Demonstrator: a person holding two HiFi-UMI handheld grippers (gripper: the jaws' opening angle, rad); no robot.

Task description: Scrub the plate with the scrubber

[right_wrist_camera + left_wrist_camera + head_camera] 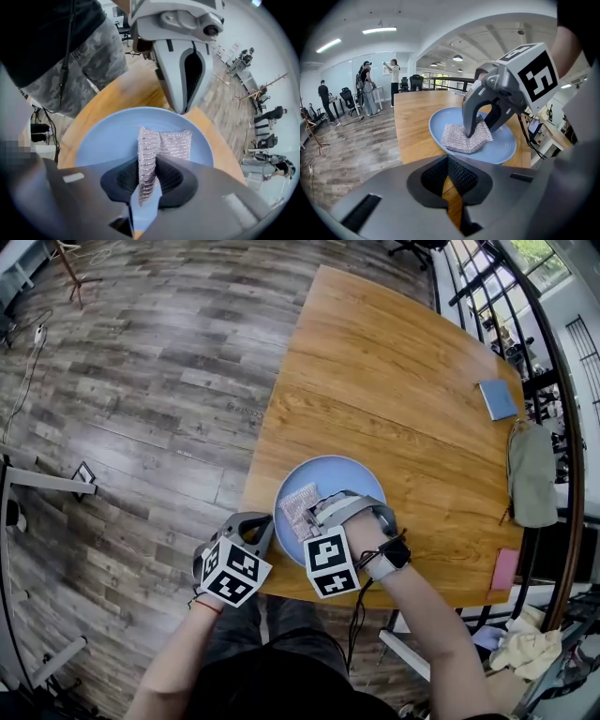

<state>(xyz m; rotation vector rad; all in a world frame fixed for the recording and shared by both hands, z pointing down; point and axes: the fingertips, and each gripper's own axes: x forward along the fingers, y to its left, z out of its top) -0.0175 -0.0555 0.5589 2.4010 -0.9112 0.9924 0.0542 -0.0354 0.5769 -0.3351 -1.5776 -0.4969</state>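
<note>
A light blue plate (349, 474) sits near the front left corner of the wooden table (394, 371). On it lies a silvery mesh scrubber (300, 505). My right gripper (319, 515) is shut on the scrubber (176, 143), a fold of which stands pinched between its jaws (147, 161) over the plate (108, 136). My left gripper (265, 526) is shut at the plate's left rim, and its tip (180, 110) meets that rim. From the left gripper view, the right gripper (480, 127) presses the scrubber (457, 139) onto the plate (504, 143).
The table's front and left edges run close to the plate, with wood floor (141, 381) beyond. A blue notebook (497, 399), a grey-green bag (532, 474) and a pink pad (505, 568) lie along the table's right side. People stand far off (365, 86).
</note>
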